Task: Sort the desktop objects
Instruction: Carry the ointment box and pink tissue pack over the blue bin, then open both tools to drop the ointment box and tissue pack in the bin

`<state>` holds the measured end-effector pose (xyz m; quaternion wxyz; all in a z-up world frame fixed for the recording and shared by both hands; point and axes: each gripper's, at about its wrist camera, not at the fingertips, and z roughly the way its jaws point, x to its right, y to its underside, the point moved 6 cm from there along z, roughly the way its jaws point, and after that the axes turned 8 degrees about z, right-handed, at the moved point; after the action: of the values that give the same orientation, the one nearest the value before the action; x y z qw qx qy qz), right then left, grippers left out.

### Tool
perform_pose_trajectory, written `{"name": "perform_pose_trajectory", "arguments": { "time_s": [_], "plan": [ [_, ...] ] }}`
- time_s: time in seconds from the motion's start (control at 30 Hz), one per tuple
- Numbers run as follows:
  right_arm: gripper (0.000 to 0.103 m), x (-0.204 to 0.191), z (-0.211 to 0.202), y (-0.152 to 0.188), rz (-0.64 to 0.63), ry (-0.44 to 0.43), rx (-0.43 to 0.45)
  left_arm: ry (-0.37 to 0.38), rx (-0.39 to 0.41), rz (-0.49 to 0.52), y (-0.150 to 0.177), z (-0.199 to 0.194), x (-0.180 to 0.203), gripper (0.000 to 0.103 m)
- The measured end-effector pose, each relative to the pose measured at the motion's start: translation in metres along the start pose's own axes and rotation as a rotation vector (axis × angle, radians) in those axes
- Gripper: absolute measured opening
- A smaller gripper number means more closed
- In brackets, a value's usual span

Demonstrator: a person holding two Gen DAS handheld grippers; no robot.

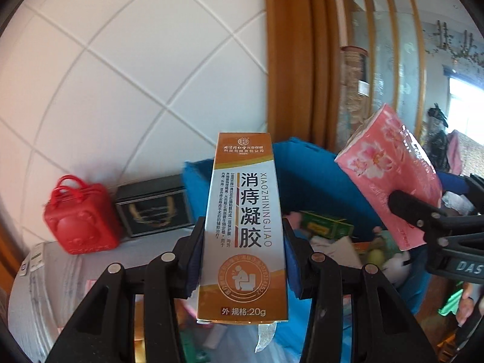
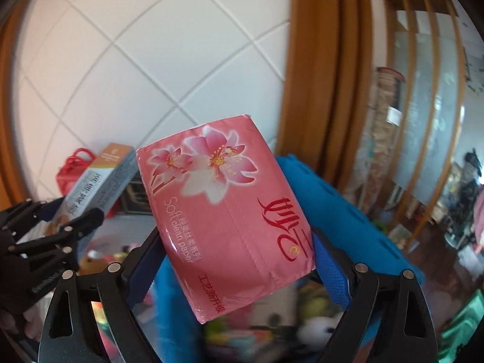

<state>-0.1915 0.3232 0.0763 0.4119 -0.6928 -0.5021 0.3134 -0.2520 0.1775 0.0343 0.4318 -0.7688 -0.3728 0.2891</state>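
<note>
My left gripper [image 1: 242, 251] is shut on an orange and white ointment box [image 1: 243, 227], held upright in the air. My right gripper [image 2: 237, 251] is shut on a pink tissue pack [image 2: 224, 214] with flower print, held up above a blue fabric bin [image 2: 332, 211]. In the left wrist view the tissue pack [image 1: 390, 178] and right gripper [image 1: 423, 220] are at the right, over the blue bin [image 1: 308, 181]. In the right wrist view the ointment box [image 2: 99, 181] and left gripper [image 2: 60, 227] are at the left.
The blue bin holds several mixed items, among them a green box [image 1: 326, 227] and soft toys. A red bag-shaped case [image 1: 80, 217] and a dark box [image 1: 154, 208] stand on a grey surface [image 1: 45, 272] against the white tiled wall. A wooden door frame [image 1: 290, 54] is behind.
</note>
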Motion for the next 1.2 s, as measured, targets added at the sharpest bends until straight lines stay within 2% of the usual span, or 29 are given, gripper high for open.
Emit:
{"name": "perform_pose_trajectory", "arguments": {
  "time_s": [0.23,0.37,0.53,0.83,0.9,0.97,1.03,1.07,1.2],
  "plan": [
    [0.092,0.109,0.025,0.014,0.015,0.056,-0.055,0.088,-0.109,0.038,-0.012,0.041,0.108,0.045],
    [0.092,0.138,0.041,0.028,0.007,0.057,-0.082,0.098,-0.154,0.060,-0.008,0.051,0.145,0.045],
    [0.092,0.160,0.057,0.039,0.004,0.044,-0.106,0.072,-0.187,0.070,-0.004,0.062,0.158,0.045],
    [0.093,0.167,0.080,0.047,-0.031,0.059,-0.119,-0.007,-0.217,0.052,-0.003,0.076,0.159,0.045],
    [0.095,0.170,0.085,0.048,-0.031,0.060,-0.128,-0.018,-0.226,0.042,-0.002,0.079,0.158,0.054],
    [0.097,0.174,0.090,0.049,-0.025,0.056,-0.139,-0.027,-0.221,0.036,-0.001,0.078,0.158,0.079],
    [0.099,0.175,0.092,0.050,-0.016,0.043,-0.141,-0.032,-0.204,0.041,-0.002,0.074,0.160,0.082],
    [0.103,0.176,0.091,0.050,-0.015,0.042,-0.138,-0.033,-0.199,0.047,-0.002,0.073,0.162,0.082],
    [0.103,0.178,0.086,0.049,-0.011,0.044,-0.126,-0.022,-0.193,0.046,-0.003,0.070,0.165,0.083]
  ]
}}
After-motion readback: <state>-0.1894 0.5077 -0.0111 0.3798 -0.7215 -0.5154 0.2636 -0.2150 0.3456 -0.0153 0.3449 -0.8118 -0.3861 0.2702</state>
